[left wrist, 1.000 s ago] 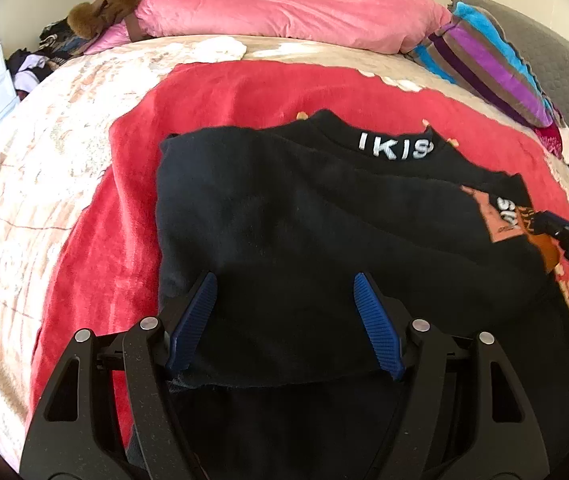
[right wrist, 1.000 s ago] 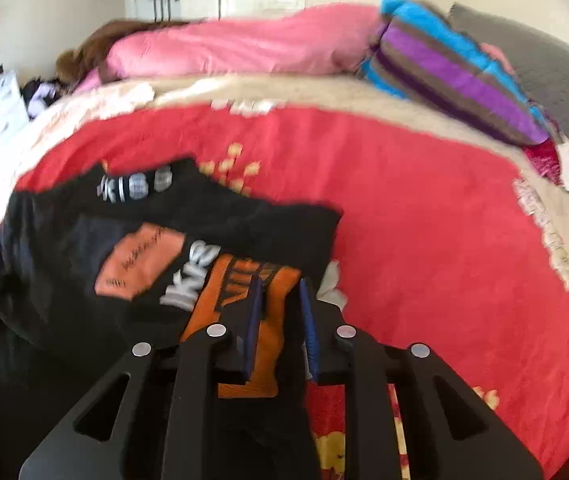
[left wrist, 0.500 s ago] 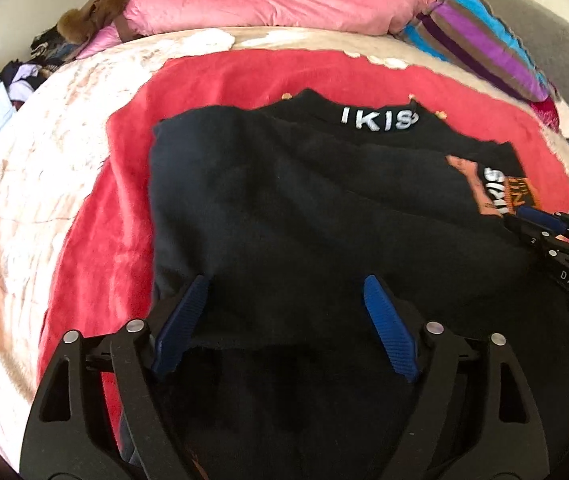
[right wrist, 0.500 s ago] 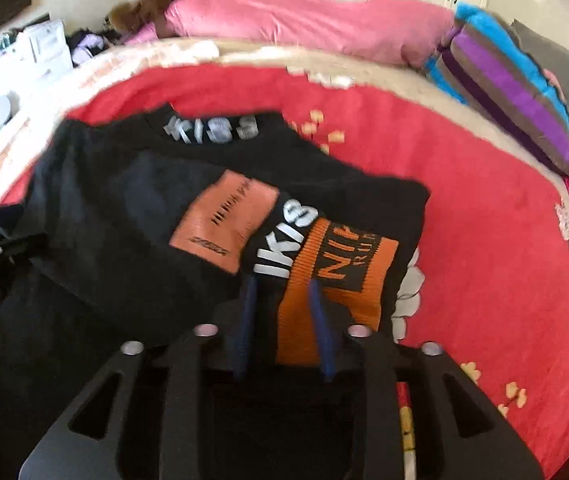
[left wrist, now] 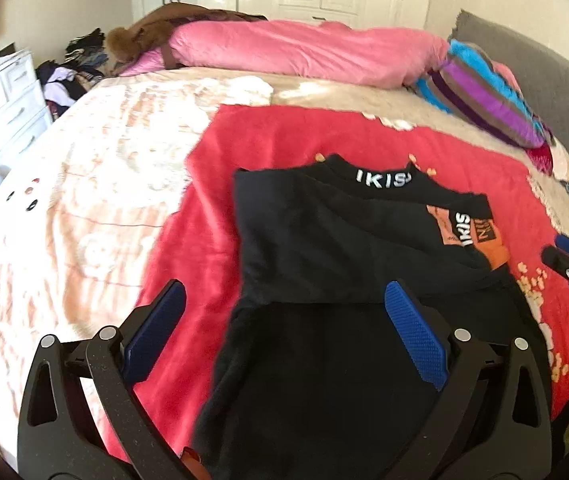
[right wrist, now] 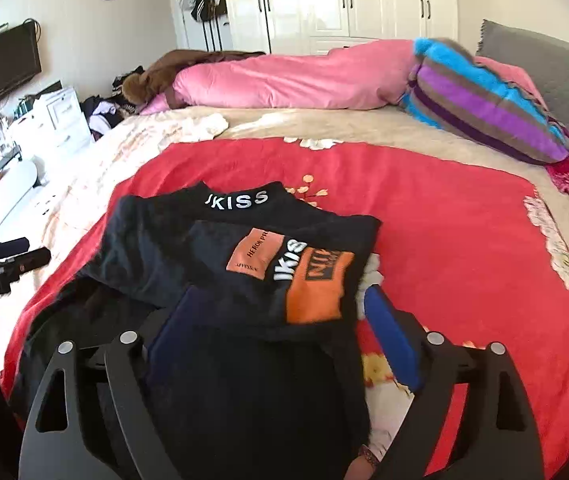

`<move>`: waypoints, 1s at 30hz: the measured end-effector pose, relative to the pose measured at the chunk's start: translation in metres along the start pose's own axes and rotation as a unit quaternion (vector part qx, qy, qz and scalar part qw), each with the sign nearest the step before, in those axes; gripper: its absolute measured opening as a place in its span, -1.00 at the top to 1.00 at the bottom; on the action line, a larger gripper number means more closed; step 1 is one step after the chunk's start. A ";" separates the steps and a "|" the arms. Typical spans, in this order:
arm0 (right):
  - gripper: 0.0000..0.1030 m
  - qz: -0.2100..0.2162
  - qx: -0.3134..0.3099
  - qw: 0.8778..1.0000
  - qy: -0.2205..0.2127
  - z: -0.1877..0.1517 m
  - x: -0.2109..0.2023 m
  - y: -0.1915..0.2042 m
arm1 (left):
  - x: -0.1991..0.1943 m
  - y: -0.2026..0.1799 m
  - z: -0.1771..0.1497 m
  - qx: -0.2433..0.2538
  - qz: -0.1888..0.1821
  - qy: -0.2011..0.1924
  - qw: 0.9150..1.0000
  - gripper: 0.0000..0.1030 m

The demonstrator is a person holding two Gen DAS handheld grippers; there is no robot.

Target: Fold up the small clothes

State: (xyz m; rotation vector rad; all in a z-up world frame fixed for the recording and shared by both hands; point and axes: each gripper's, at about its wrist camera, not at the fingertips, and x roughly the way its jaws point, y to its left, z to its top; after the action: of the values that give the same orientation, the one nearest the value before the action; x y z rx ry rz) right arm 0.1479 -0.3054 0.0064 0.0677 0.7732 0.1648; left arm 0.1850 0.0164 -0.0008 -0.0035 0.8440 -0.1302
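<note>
A small black top [left wrist: 324,240] with white "KISS" collar lettering and orange patches lies on the red blanket [left wrist: 284,136], its sleeves folded in over the body. It also shows in the right wrist view [right wrist: 212,264]. My left gripper [left wrist: 284,320] is open and empty, raised above the garment's lower left part. My right gripper [right wrist: 276,328] is open and empty, above the garment's lower right part by the orange patch [right wrist: 316,292]. Each gripper shows at the edge of the other's view.
The bed carries a pink duvet roll [left wrist: 304,48], a striped purple-blue pillow [left wrist: 484,96] and a beige floral sheet [left wrist: 84,184]. A grey headboard [right wrist: 544,64] stands on the right. White drawers [left wrist: 8,96] and clutter stand at the left, wardrobes behind.
My right gripper let go of the folded sleeve with the orange patch and opened. Both grippers pulled back and up from the garment. The left gripper opened wider.
</note>
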 end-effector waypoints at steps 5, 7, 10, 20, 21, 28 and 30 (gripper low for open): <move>-0.71 0.006 0.019 1.000 0.009 -0.019 -0.032 -0.008 | -0.032 0.012 -0.005 -0.011 0.000 -0.014 1.000 -0.82; -0.71 0.003 0.018 1.000 0.015 -0.027 -0.042 -0.008 | -0.042 0.017 -0.012 -0.011 0.001 -0.012 1.000 -0.82; -0.72 -0.009 0.005 1.000 0.021 -0.040 -0.059 -0.006 | -0.055 0.025 -0.026 -0.009 0.009 -0.004 1.000 -0.82; -0.74 -0.014 0.006 0.999 0.051 -0.085 -0.097 -0.002 | -0.083 0.053 -0.071 -0.028 0.020 0.024 0.999 -0.82; -0.73 -0.015 0.008 0.999 0.052 -0.088 -0.100 -0.002 | -0.085 0.054 -0.073 -0.028 0.021 0.025 0.999 -0.82; -0.74 -0.024 0.013 0.997 0.067 -0.107 -0.116 -0.002 | -0.090 0.048 -0.093 -0.026 0.011 0.051 0.998 -0.82; -0.74 -0.029 0.019 0.996 0.085 -0.114 -0.115 -0.003 | -0.085 0.045 -0.101 -0.020 0.010 0.068 0.997 -0.82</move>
State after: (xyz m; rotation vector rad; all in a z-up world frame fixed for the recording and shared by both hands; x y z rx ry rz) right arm -0.0121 -0.3280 0.0037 0.0670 0.9474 0.1023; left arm 0.0589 0.0762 -0.0075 -0.0237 0.9831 -0.0946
